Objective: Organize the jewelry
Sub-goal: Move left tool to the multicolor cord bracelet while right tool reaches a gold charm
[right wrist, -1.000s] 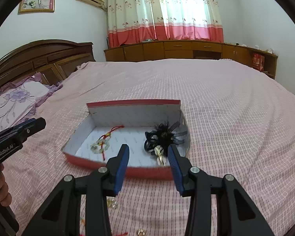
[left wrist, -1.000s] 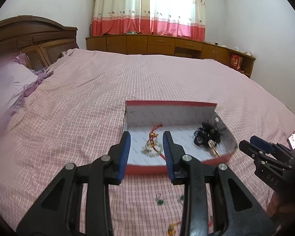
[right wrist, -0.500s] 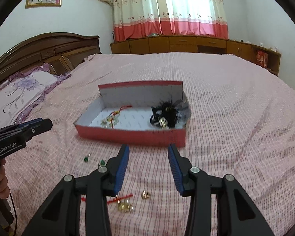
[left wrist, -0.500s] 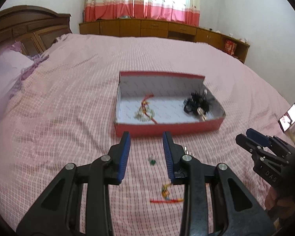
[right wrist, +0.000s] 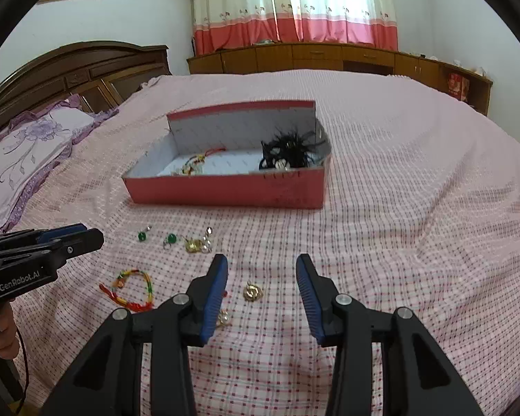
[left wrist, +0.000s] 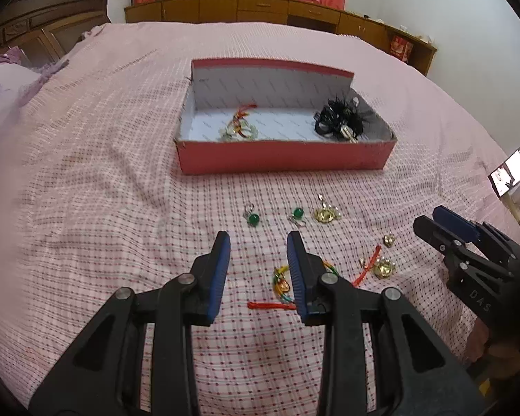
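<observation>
A red box (left wrist: 284, 156) (right wrist: 225, 190) with a white inside stands on the pink bedspread. It holds a red-corded charm (left wrist: 239, 128) and a black feathery hair piece (left wrist: 339, 121). In front of it lie two green bead earrings (left wrist: 253, 219) (left wrist: 297, 213), gold earrings (left wrist: 324, 214) (right wrist: 253, 291) and a red, yellow and green braided bracelet (right wrist: 135, 289). My left gripper (left wrist: 258, 242) is open and empty above the bedspread, just short of the green earrings. My right gripper (right wrist: 261, 267) is open and empty, with one gold earring between its fingers' line.
The bed's wooden headboard (right wrist: 72, 69) and a flowered pillow (right wrist: 27, 152) are at the left. A low wooden cabinet (right wrist: 329, 55) runs under the curtained window. A phone (left wrist: 511, 173) lies at the bed's right edge.
Both grippers have drawn back from the box and tilted down. The loose jewelry on the bedspread has come fully into view. Both stay open and empty.
</observation>
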A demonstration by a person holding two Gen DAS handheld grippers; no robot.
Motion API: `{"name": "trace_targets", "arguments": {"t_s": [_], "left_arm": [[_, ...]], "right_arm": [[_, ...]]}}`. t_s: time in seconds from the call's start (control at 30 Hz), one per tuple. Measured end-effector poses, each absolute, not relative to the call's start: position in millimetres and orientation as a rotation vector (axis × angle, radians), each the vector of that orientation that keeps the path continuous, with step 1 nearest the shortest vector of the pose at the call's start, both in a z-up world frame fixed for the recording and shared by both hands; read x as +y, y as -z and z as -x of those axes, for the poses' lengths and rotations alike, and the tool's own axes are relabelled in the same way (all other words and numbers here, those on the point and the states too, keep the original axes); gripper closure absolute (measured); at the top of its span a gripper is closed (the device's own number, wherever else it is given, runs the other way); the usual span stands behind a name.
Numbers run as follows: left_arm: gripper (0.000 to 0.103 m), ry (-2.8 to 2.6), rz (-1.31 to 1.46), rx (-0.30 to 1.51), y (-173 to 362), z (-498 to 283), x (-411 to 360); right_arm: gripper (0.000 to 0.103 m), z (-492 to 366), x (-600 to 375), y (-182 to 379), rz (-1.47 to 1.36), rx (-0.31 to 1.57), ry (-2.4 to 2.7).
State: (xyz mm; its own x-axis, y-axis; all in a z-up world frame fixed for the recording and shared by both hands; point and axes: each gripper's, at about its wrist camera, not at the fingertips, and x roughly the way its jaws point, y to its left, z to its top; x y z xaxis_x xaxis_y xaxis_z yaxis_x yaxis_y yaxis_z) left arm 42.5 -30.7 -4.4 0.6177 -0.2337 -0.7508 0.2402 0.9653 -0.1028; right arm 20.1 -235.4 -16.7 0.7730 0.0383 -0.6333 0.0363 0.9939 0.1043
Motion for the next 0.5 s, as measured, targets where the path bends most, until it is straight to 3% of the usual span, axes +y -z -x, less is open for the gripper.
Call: {"name": "trace_targets", "arguments": {"t_s": [0.5], "left_arm": [[0.078, 0.310, -0.094, 0.963, 39, -38, -53]], "right_arm": [[0.059, -27, -240, 45, -0.125, 0.765, 0.006]]}}
